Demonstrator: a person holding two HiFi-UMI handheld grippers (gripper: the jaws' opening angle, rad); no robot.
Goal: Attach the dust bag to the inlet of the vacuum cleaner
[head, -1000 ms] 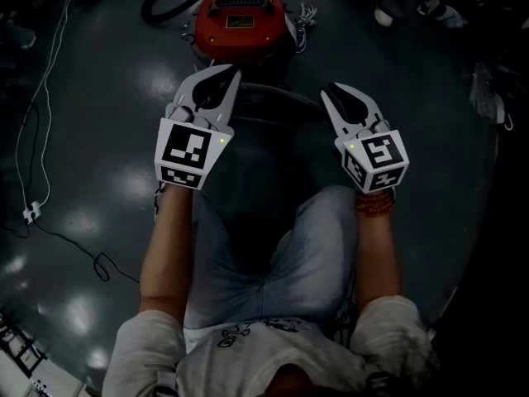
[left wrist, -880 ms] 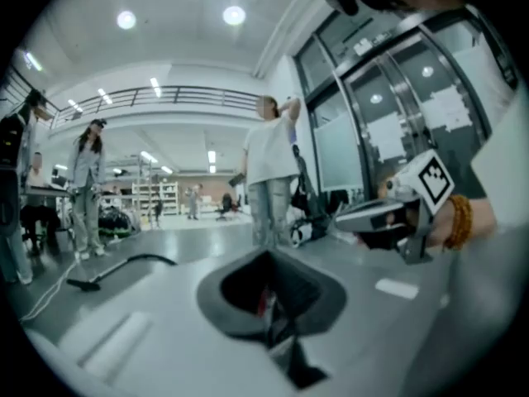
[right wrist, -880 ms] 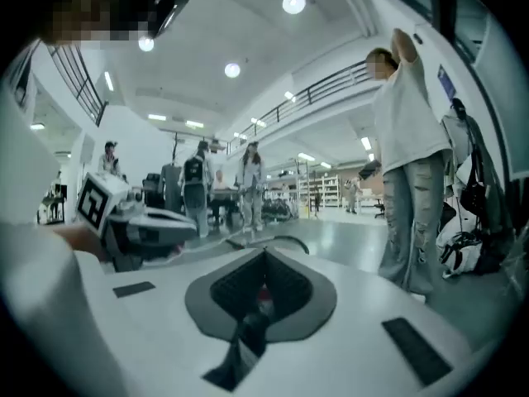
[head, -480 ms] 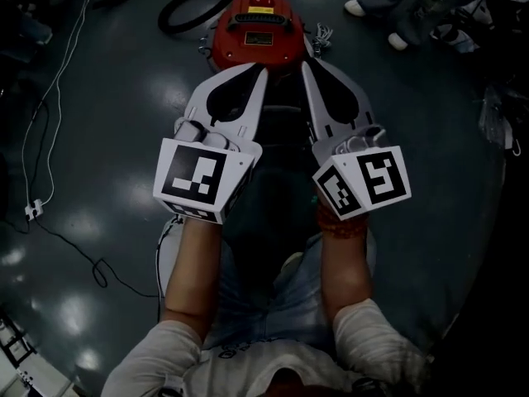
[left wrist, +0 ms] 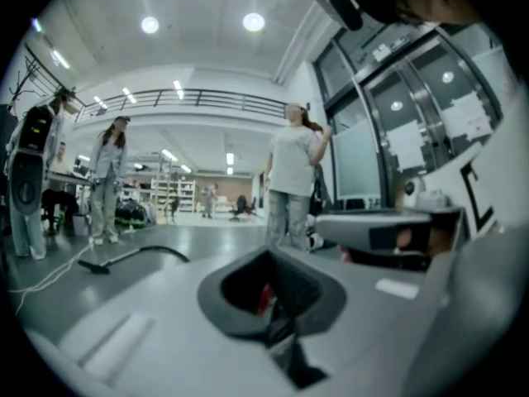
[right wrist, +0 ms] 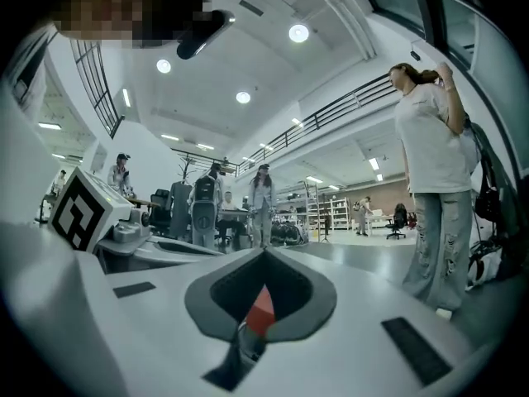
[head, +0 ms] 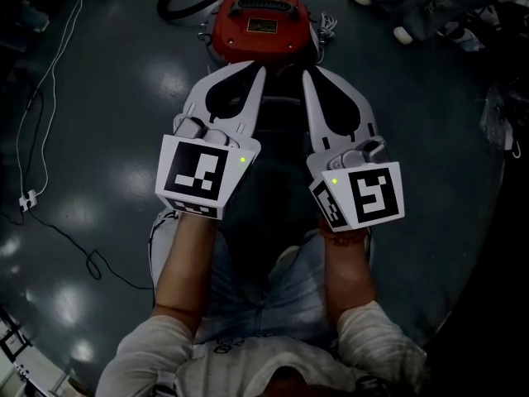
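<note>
Right now you hold both grippers side by side above your lap, level, tips aimed at the red vacuum [head: 263, 23] on the floor ahead. The left gripper [head: 259, 70] has its jaws pressed together on nothing, and so has the right gripper [head: 307, 74]; the red sliver in each jaw gap is only the vacuum beyond. I judge this to be a carrying pose: empty, closed, clear of everything, fit either for going in or for coming away. The bag I can't find in any view. The dark shape [head: 279, 139] beneath your grippers is too dim to name, and the inlet doesn't show, so whether the bag is on stays open. Against a second ago, your grippers sat lower and wider apart beside your knees; both have risen and reached forward, the right one swinging in towards the left
</note>
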